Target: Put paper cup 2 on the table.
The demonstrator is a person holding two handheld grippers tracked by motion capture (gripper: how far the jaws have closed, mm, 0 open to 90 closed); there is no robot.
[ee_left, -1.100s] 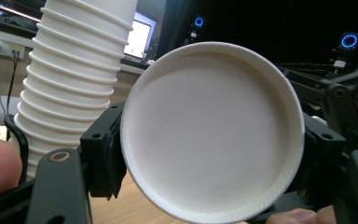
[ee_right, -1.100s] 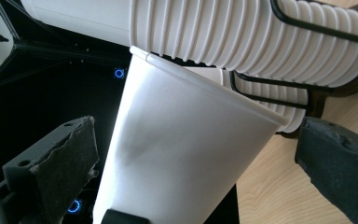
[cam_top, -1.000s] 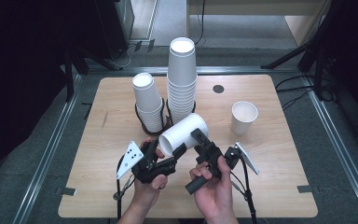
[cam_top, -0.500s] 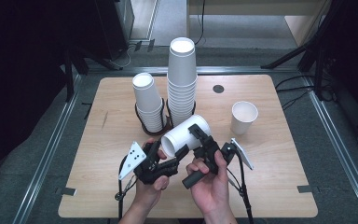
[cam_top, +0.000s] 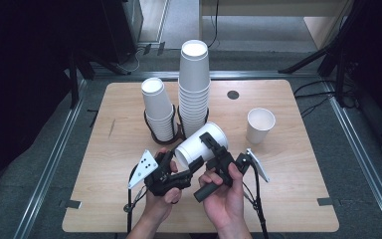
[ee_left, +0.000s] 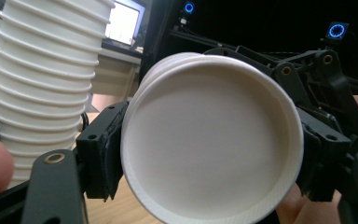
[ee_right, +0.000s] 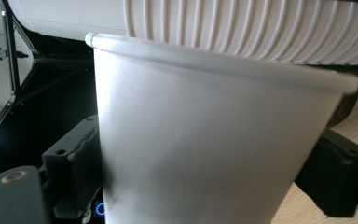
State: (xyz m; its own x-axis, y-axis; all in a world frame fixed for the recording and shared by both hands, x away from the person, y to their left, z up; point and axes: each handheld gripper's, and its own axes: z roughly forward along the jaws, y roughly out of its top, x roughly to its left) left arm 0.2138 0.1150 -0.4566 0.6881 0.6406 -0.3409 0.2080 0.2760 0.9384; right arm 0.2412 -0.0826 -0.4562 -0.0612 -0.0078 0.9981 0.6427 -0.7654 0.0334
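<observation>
— White paper, all of it: what's being held above the near middle of the table [cam_top: 104, 149]?

— A short nest of paper cups [cam_top: 201, 145], tipped on its side, base toward the person and mouth toward the far right. In the left gripper view the base fills the frame, with more than one rim edge showing behind it.

— Who has hold of it?

— Both tools. The left gripper [cam_top: 189, 167] is clamped on the base end, though its jaws have just eased open a little. The right gripper [cam_top: 214, 147] has just been closing, and in its own view a pad presses each side of the cup wall.

— So which step is this?

— I'd judge it's peeling one cup off the nest; one cup [cam_top: 259, 124] already stands alone at the right, and two stacks [cam_top: 194, 84] sit in wire holders at the far middle.

— And next?

— Probably a steady pull apart along the cups' axis, perhaps with a slight twist. Squeeze too hard and the thin wall may buckle.
</observation>
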